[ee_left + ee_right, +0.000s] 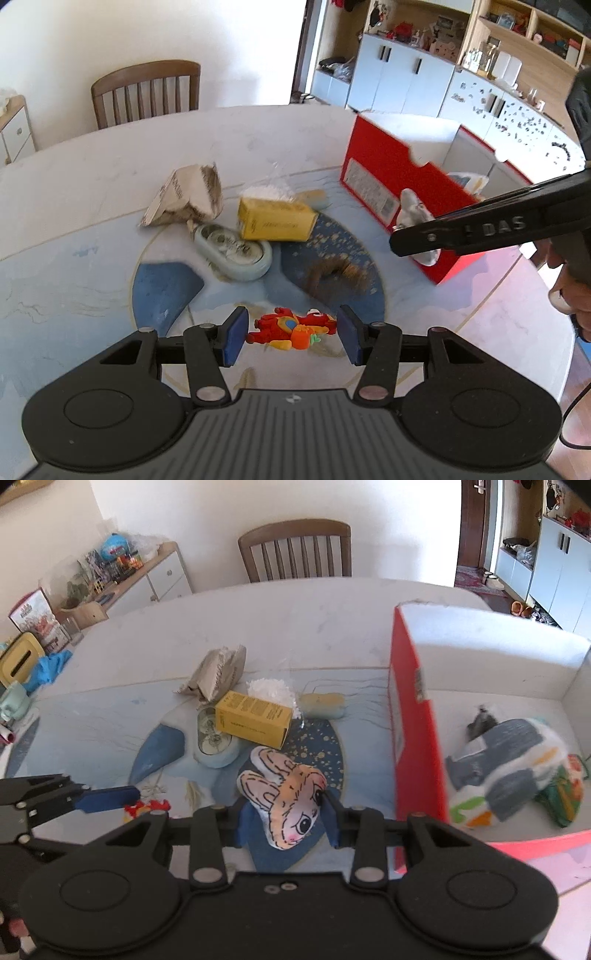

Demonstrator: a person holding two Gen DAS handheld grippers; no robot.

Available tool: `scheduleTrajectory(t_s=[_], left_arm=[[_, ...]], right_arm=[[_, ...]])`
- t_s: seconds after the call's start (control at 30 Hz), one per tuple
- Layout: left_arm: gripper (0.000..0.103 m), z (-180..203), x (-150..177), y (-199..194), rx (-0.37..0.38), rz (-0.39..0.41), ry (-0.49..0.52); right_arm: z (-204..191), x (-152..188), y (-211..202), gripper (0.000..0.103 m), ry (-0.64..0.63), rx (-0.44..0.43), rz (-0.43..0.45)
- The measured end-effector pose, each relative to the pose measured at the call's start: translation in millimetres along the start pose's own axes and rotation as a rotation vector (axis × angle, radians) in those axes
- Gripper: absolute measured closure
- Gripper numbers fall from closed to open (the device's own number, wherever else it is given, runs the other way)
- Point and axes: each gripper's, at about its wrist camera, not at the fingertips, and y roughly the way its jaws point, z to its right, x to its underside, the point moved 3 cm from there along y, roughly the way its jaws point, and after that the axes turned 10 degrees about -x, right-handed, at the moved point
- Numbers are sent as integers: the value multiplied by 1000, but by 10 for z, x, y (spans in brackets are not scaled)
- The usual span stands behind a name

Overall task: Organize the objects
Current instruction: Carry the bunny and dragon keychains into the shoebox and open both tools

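Lying between the left gripper's open jaws: red toy.

Black left gripper, right gripper: blue pads, silver pivot screws, ribbed body.

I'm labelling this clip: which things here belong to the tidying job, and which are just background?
Job: rabbit pouch gripped in right tool; red toy between left tool's pads; red box; yellow carton; torn paper bag.

Background: chair; cabinets.
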Motion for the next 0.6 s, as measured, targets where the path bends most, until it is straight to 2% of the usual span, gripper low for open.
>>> scheduleTrajectory(t_s=[0.27,0.6], left_arm=[[51,128,-282,-236,29,41,-3],[51,500,-771,-414,66,98,41]], right_arm=[[15,-135,-437,68,-33,-4,50],[263,-234,-851,68,-56,20,82]])
